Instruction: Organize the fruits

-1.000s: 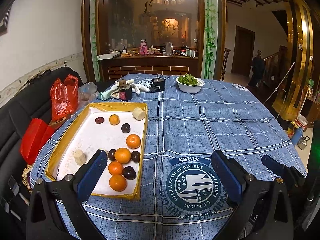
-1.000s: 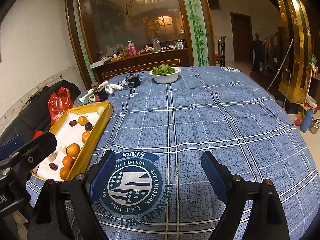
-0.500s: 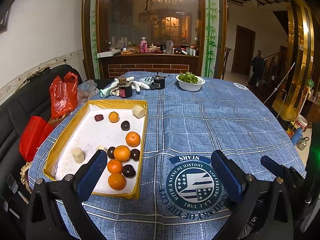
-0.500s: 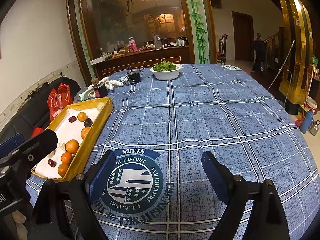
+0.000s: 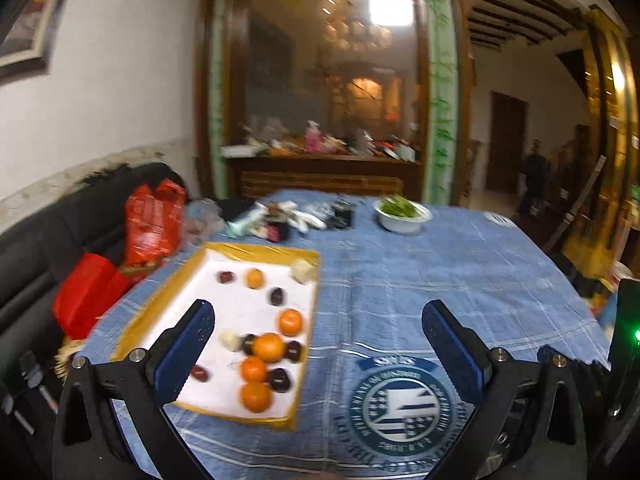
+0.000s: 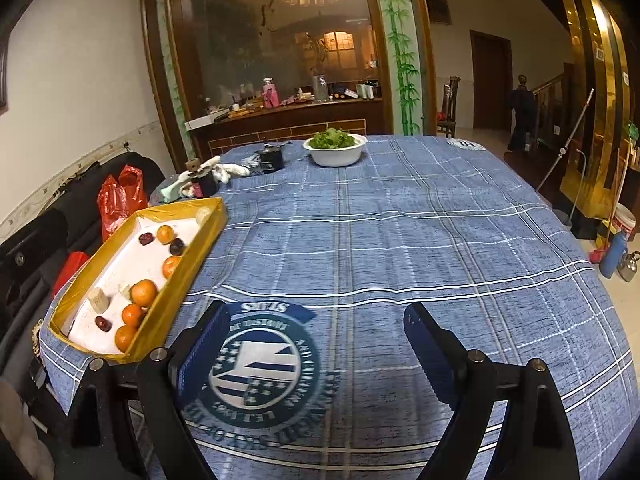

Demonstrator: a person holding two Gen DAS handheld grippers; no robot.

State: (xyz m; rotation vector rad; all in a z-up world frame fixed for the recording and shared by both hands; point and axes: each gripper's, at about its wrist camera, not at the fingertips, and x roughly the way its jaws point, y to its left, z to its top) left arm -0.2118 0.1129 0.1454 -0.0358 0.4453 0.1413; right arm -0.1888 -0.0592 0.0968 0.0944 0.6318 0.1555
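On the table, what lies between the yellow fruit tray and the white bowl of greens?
Nothing: in the right wrist view, only bare blue checked tablecloth runs from the tray to the bowl.

The blue plaid tablecloth (image 6: 400,240) carries a round emblem (image 6: 256,364) at lower centre of the right wrist view, printed upside down. Its banner reads "STARS"; the ring reads "…AT HISTORY AND CULTURE" and, partly hidden, "…SKY OF THE". The left wrist view shows it too blurred to read.

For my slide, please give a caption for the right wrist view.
Open right gripper above the blue tablecloth; fruit tray at left.
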